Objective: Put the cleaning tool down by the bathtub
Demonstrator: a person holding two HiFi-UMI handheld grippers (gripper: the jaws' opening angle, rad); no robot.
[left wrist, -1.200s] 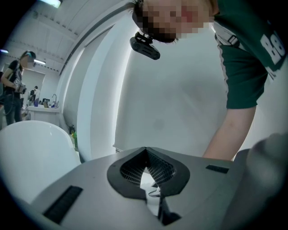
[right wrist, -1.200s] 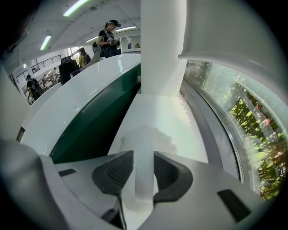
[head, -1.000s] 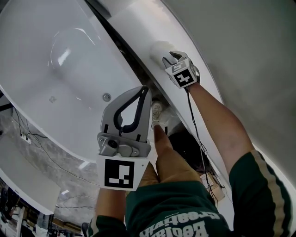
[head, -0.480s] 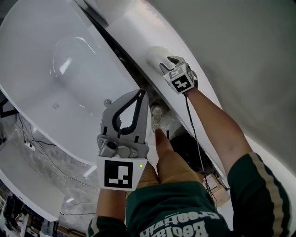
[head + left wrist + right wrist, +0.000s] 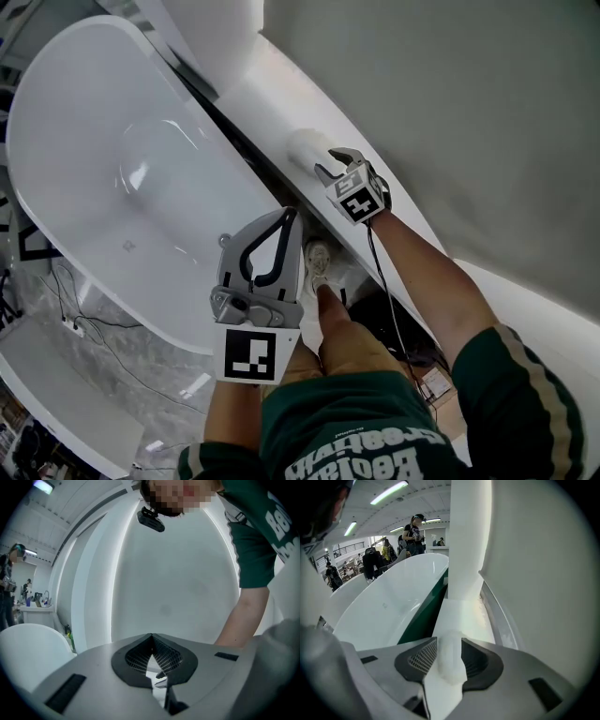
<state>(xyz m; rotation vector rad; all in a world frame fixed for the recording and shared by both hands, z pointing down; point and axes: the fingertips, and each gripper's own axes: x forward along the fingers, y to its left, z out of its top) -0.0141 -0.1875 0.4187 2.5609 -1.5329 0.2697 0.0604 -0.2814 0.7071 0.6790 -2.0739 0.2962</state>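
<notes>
The white cleaning tool lies on the white ledge beside the bathtub. My right gripper points down at it from the right. Its jaws have just been opening and stand open. In the right gripper view the tool shows as a blurred white lump between them, with a dark gap on its right side. My left gripper hovers over the tub's near rim, shut and holding nothing. In its own view the left gripper shows its tips meeting.
A leg and a white shoe stand in the dark gap between tub and ledge, with cables beside them. A grey wall rises right of the ledge. A white pillar stands at the ledge's far end. People stand beyond the tub.
Both grippers have lifted slightly, and the head view has shifted to show more of the tub. The right gripper's tips stay close to the white tool on the ledge.
</notes>
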